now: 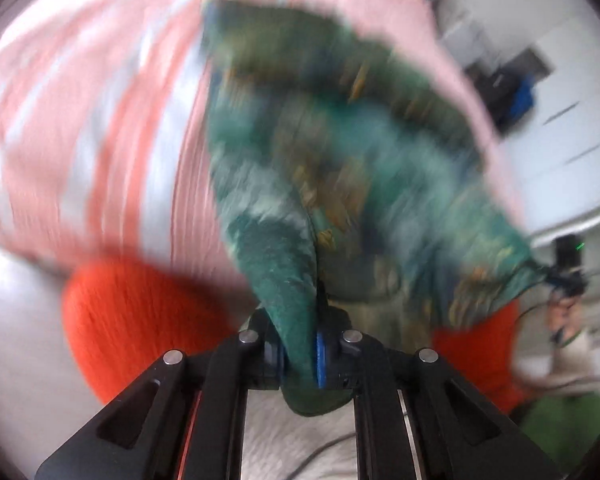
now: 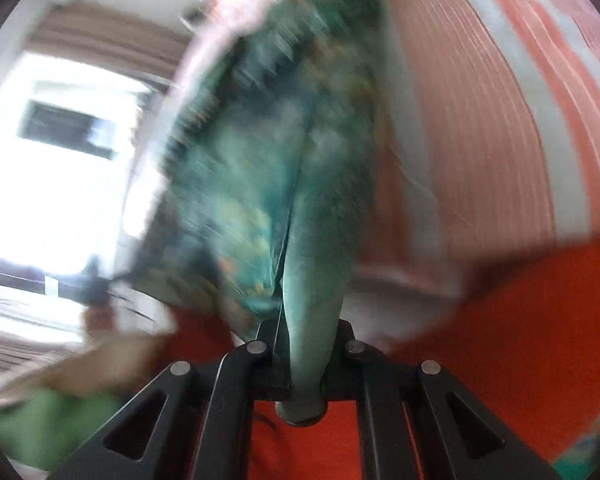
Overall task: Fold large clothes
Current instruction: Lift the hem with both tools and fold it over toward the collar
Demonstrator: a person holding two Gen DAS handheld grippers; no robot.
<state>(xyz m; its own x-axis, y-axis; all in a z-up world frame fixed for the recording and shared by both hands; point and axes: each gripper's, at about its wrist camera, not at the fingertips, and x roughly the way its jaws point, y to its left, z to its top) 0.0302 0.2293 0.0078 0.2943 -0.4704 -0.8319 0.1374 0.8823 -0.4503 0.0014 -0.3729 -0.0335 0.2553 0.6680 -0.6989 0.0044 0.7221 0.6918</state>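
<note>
Both the left claw (image 1: 300, 356) and right claw (image 2: 304, 364) clamp edges of a green patterned garment (image 1: 332, 160), held aloft ahead of them over a pink striped bedcover (image 1: 100, 120), folding apparently barely begun.

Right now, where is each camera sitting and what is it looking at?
Left wrist: sits on the left gripper, looking along its fingers at the green cloth it pinches.
Right wrist: sits on the right gripper, facing the green cloth clamped there.
Both share that cloth, the pink striped fabric and orange fabric.
</note>
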